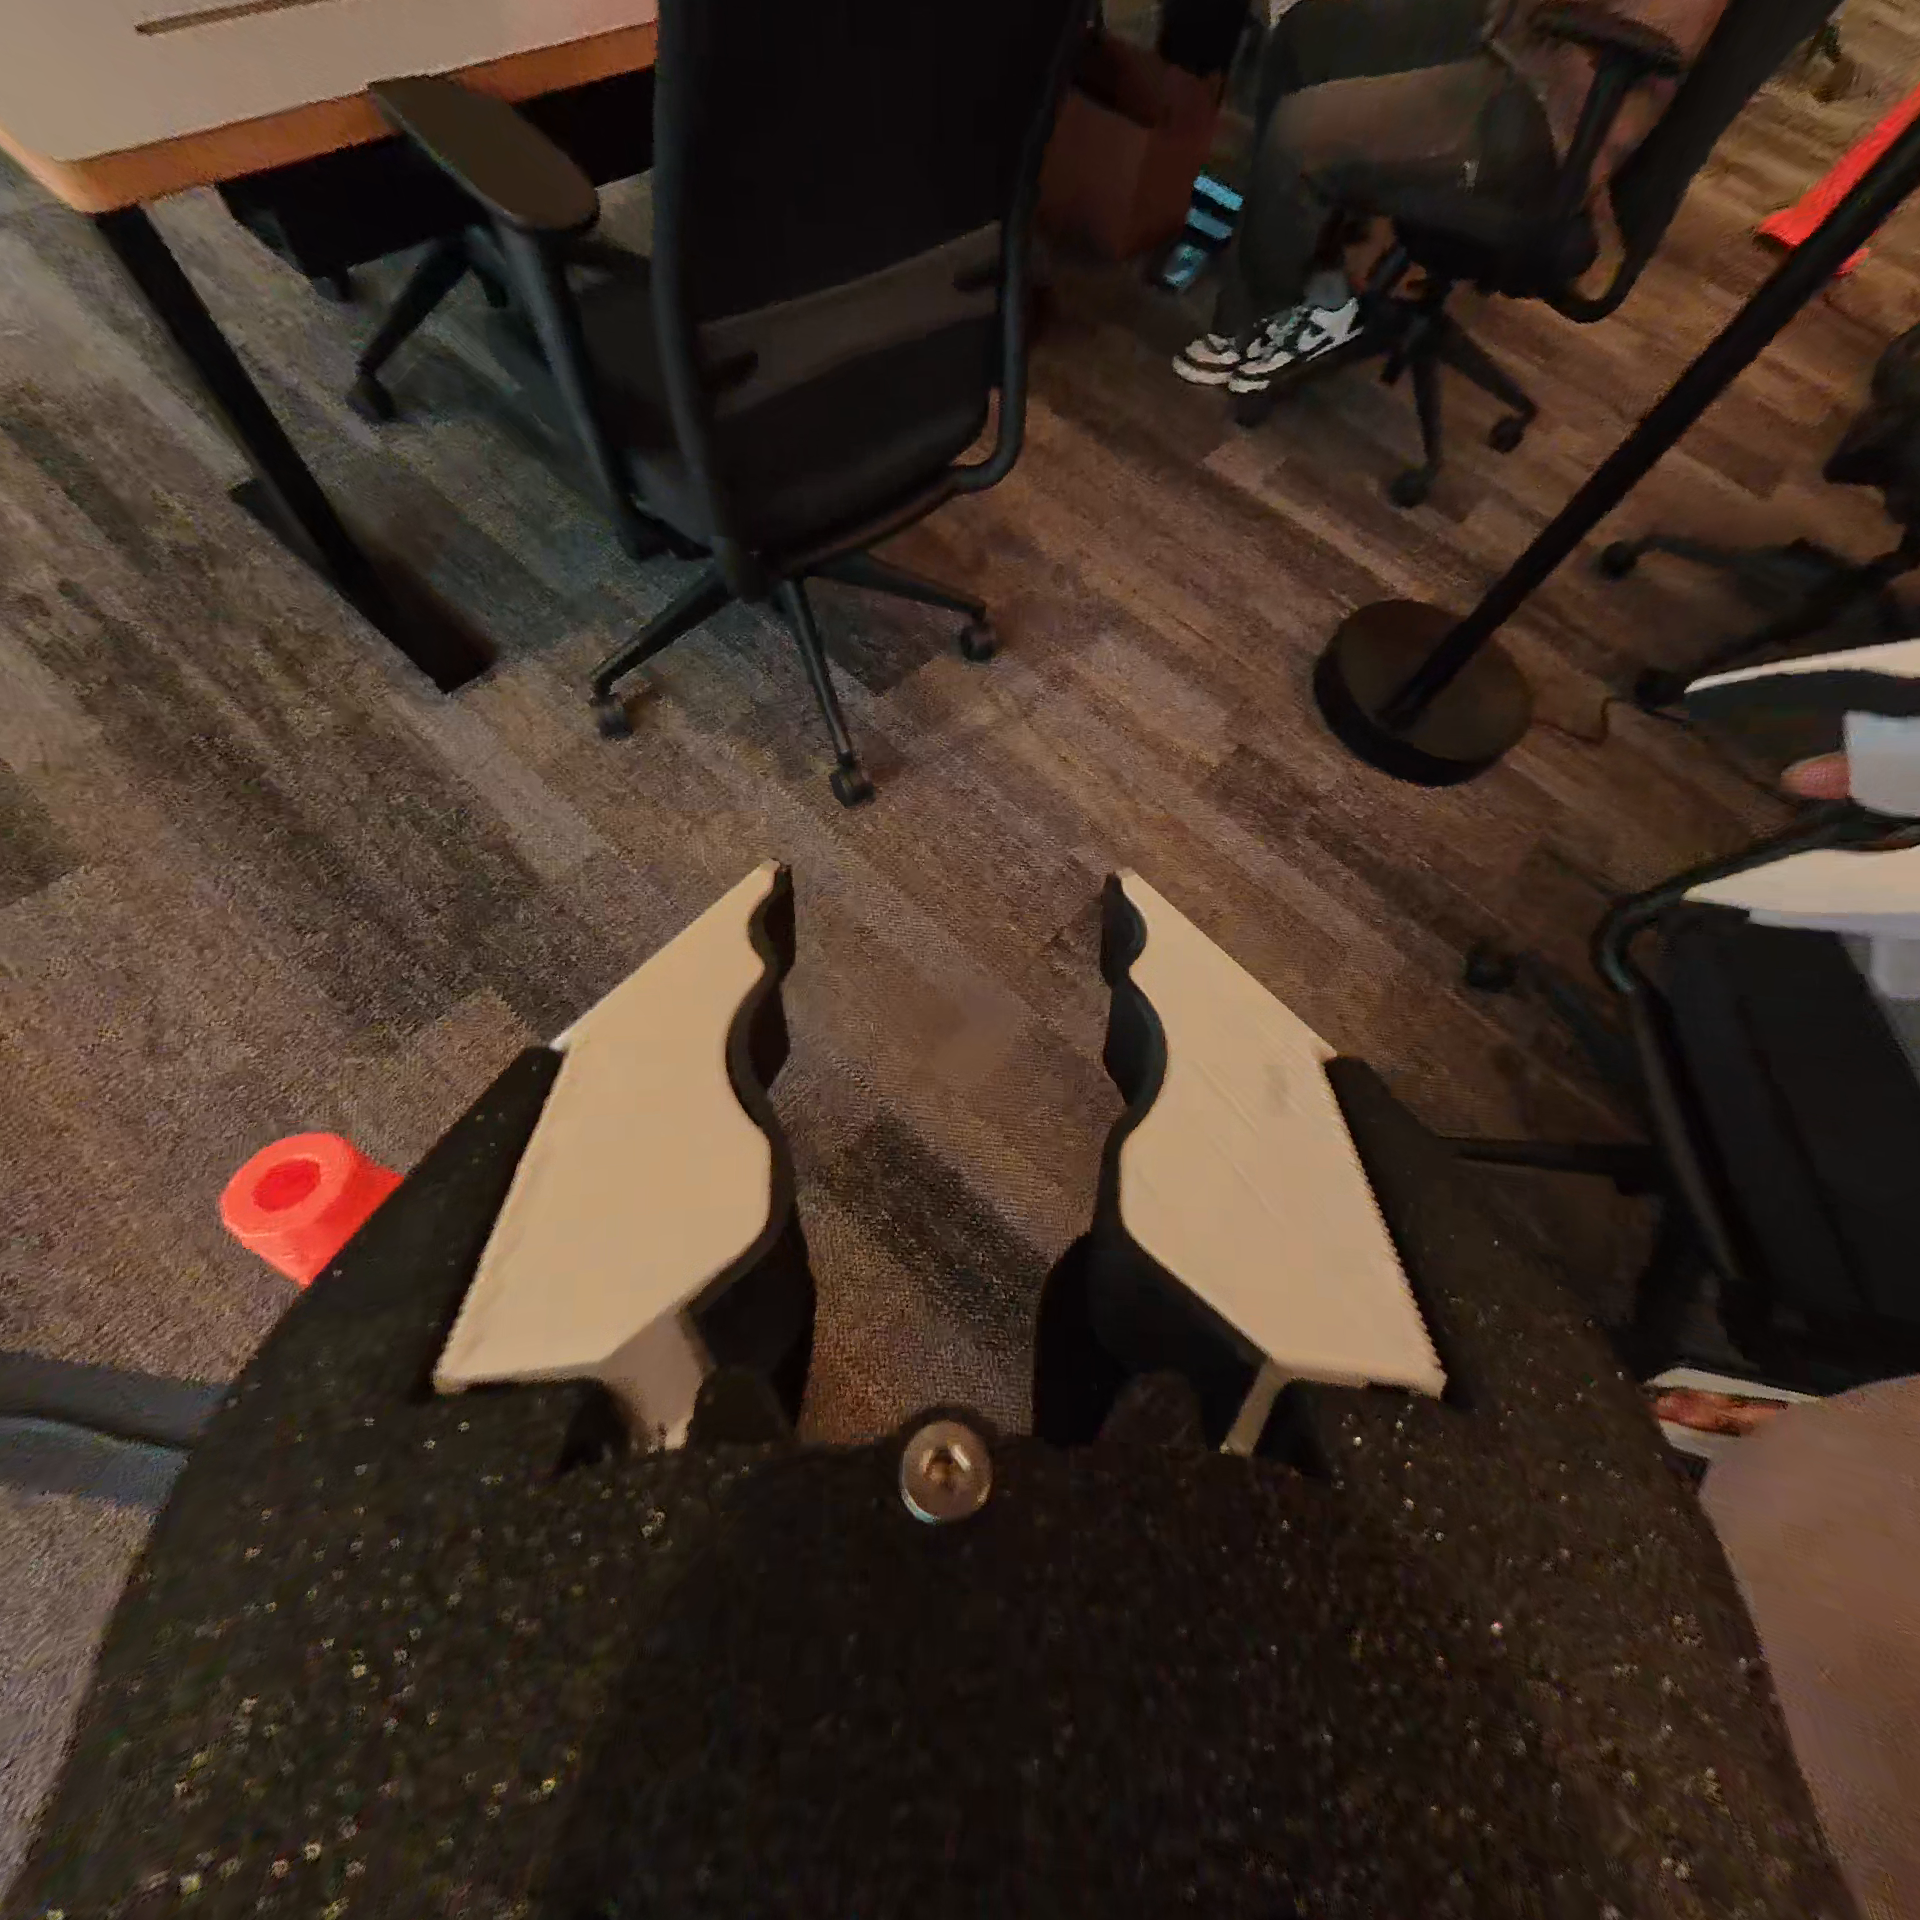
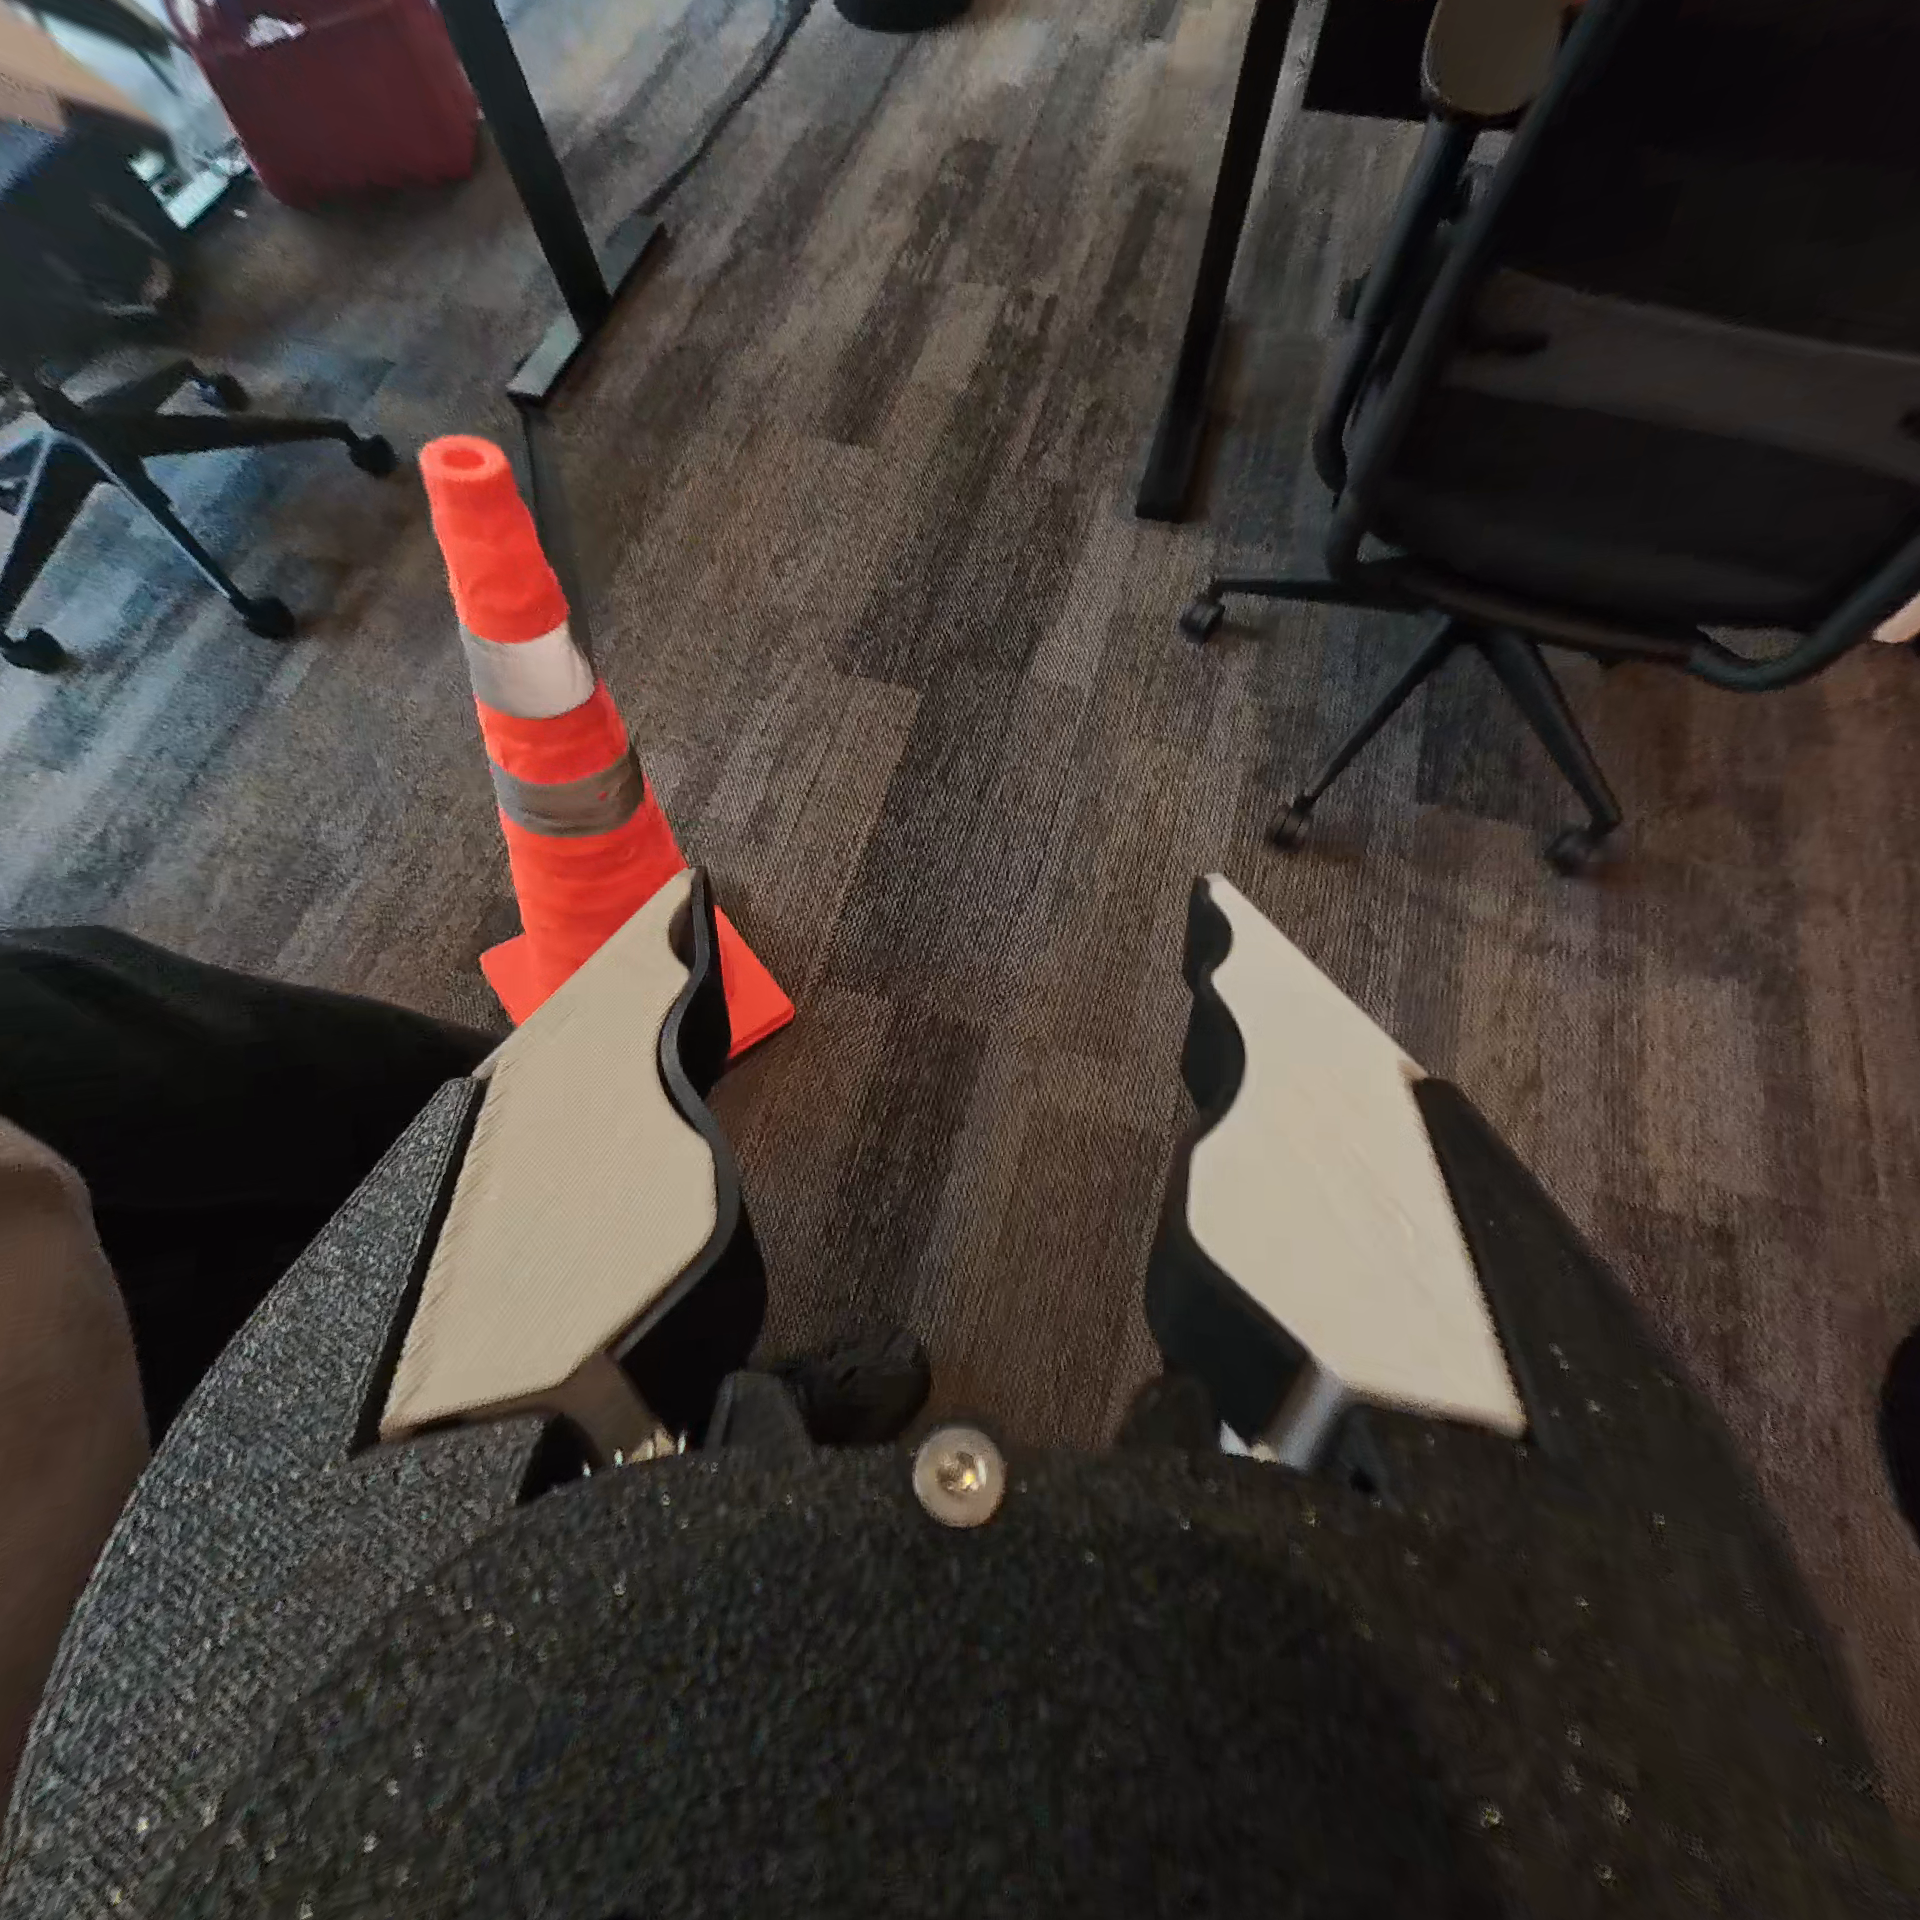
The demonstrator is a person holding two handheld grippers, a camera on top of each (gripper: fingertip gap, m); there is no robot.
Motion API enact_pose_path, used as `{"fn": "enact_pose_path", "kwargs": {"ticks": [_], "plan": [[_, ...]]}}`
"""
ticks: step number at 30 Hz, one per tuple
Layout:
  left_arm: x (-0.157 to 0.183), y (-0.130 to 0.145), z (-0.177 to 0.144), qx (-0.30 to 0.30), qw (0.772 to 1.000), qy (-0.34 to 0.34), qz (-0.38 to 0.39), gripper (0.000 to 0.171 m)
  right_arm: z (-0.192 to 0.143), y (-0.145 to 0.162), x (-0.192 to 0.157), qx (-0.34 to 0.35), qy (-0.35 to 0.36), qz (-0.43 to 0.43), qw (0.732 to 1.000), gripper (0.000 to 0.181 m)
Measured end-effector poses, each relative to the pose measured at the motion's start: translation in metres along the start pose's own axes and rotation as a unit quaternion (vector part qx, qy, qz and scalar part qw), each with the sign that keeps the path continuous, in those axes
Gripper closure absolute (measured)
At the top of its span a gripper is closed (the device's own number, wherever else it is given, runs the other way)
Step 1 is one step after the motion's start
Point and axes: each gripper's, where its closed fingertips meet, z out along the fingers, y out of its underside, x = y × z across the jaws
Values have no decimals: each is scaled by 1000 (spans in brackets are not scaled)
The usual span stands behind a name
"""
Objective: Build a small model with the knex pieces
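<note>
My left gripper [image 1: 945,883] is open and empty, held above grey-brown carpet. The top of an orange cone [image 1: 296,1200] shows just left of its left finger, partly hidden behind it. My right gripper [image 2: 951,894] is open and empty, wider apart. An orange traffic cone [image 2: 551,748] with grey reflective bands stands upright on the carpet just beyond and left of its left finger [image 2: 582,1132], which hides part of the cone's base. Neither gripper touches the cone.
In the left wrist view: a black office chair [image 1: 831,343], a wooden desk [image 1: 312,114] with a black leg, a black pole on a round base [image 1: 1423,686], a seated person's shoes [image 1: 1268,338]. In the right wrist view: black desk legs [image 2: 551,208], a black chair [image 2: 1621,416], a dark red bin [image 2: 332,94].
</note>
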Motion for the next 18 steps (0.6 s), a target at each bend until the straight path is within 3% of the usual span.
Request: {"fn": "enact_pose_path", "kwargs": {"ticks": [5, 11, 13, 18], "plan": [[-43, -11, 39, -30, 999, -12, -14, 114, 51, -22, 19, 1, -23, 21, 1000, 93], [-108, -65, 128, 1, 1000, 6, -21, 114, 129, -61, 45, -17, -9, 23, 1000, 93], [-139, -91, 162, 12, 999, 10, -33, 113, 157, -91, 70, -25, 8, 11, 1000, 92], [-225, -185, 198, 66, 998, 8, -10, 113, 233, -221, 117, 32, 24, -36, 999, 93]]}}
